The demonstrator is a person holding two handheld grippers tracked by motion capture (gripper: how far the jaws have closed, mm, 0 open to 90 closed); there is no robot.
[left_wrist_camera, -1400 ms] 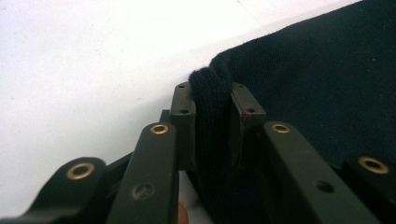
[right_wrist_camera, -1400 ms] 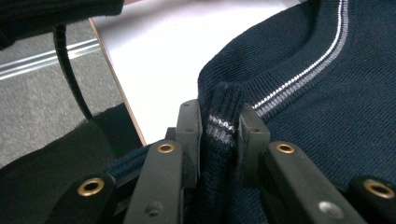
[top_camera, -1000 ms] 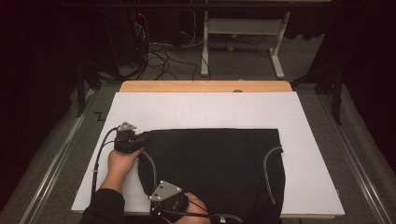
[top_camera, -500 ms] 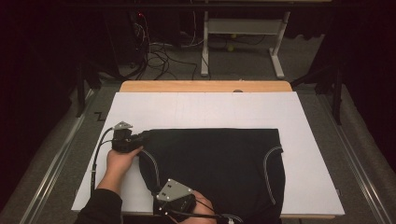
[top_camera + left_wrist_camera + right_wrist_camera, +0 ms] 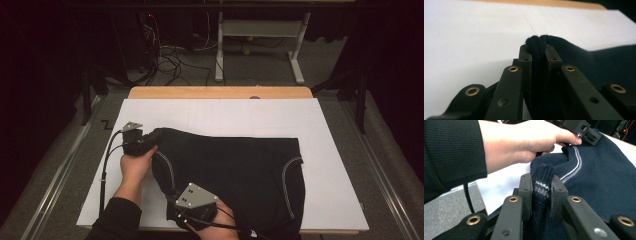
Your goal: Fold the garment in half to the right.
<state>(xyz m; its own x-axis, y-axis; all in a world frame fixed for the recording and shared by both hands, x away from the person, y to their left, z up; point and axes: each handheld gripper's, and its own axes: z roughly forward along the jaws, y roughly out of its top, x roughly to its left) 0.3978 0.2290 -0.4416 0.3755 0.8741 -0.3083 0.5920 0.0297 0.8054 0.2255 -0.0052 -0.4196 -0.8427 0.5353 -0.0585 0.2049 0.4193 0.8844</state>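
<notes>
Sweater (image 5: 235,170) is spread dark across the white bench (image 5: 330,125) in the high view, left gripper (image 5: 145,142) at its far-left corner, right gripper (image 5: 186,212) on the near edge. Left gripper view: jaws just finished clenching on a knit fold. Right gripper view: jaws clamped on the striped hem.

Left gripper (image 5: 150,137) fingers just closing, pinched tight, right gripper (image 5: 182,207) fingers clamped, both forearms low

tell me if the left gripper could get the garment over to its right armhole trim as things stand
Probably yes. The left gripper is shut on the far left corner of the dark garment, and the white board toward the right armhole trim lies bare, though the right gripper also grips the near edge.
</notes>
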